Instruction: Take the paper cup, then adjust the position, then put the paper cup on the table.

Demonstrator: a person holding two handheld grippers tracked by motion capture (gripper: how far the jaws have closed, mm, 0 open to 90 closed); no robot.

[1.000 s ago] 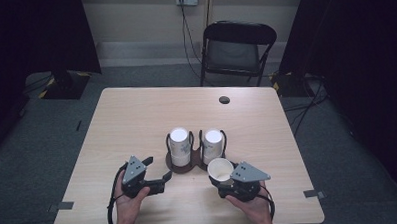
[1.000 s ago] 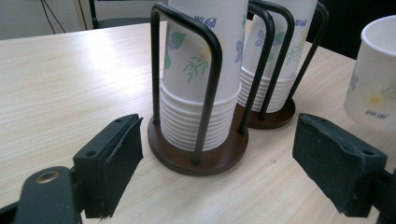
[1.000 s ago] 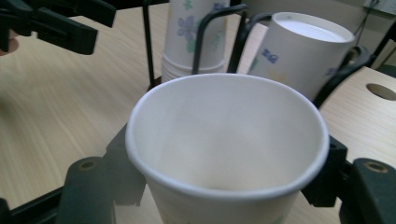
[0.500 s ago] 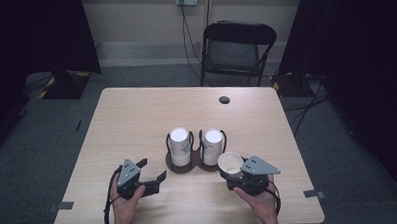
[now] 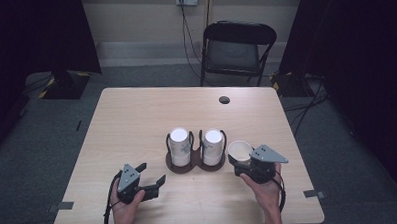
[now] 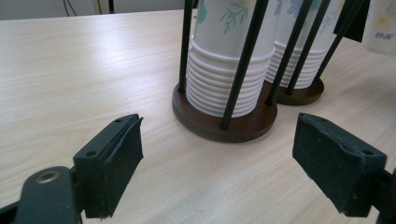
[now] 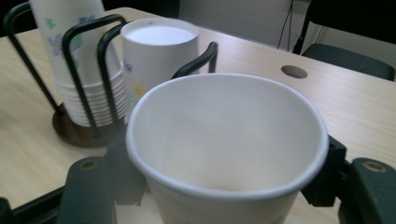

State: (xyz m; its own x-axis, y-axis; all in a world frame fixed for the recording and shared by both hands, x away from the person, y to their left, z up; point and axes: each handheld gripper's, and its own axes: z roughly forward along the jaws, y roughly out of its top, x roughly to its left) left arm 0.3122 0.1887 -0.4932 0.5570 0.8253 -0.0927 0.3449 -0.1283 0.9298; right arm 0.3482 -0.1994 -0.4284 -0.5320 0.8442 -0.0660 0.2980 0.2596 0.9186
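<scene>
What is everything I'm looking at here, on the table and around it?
Table: one, light wood, centre of the room.
Cup holder: one, dark brown base with black wire loops, mid-table.
Cup stacks: two, white with floral print, upside down in the holder.
Loose cup: one, white, mouth up, right of the holder.
Table hole: one, dark, far right of the tabletop.
Chair: one, black, behind the table.
Left claw: black, open, near edge.
Right claw: black, shut on the loose cup.
</scene>
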